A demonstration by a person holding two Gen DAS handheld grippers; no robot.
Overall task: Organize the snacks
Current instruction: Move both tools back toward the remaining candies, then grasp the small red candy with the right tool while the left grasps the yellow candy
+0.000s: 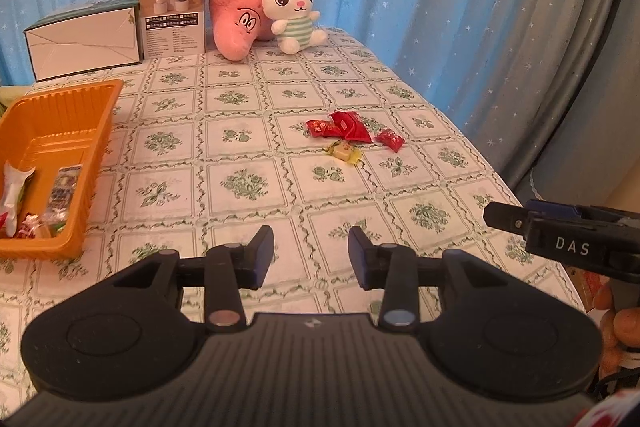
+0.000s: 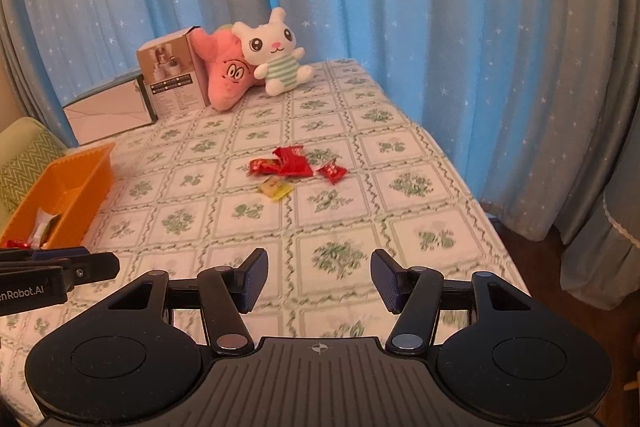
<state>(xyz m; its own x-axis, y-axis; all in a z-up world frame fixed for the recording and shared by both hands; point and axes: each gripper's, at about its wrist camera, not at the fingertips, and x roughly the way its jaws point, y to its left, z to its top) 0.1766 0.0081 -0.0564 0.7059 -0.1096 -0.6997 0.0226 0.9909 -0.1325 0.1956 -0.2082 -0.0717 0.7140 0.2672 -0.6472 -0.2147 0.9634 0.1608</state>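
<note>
Several red-wrapped snacks (image 1: 351, 127) (image 2: 288, 163) lie in a small heap mid-table, with a yellow-wrapped candy (image 1: 344, 151) (image 2: 275, 188) just in front of them. An orange tray (image 1: 60, 131) (image 2: 68, 183) at the left holds a few wrapped snacks (image 1: 24, 203) at its near end. My left gripper (image 1: 311, 255) hovers over the tablecloth short of the heap, jaws apart with nothing between them. My right gripper (image 2: 319, 277) also stands open and empty, nearer than the heap. Each gripper shows at the edge of the other's view.
Two cardboard boxes (image 1: 120, 23) (image 2: 160, 87), a pink star plush (image 1: 236, 15) (image 2: 224, 71) and a white rabbit plush (image 1: 290, 11) (image 2: 276, 55) line the table's far end. Blue starred curtains hang behind and right. The table edge (image 2: 480, 211) drops off at the right.
</note>
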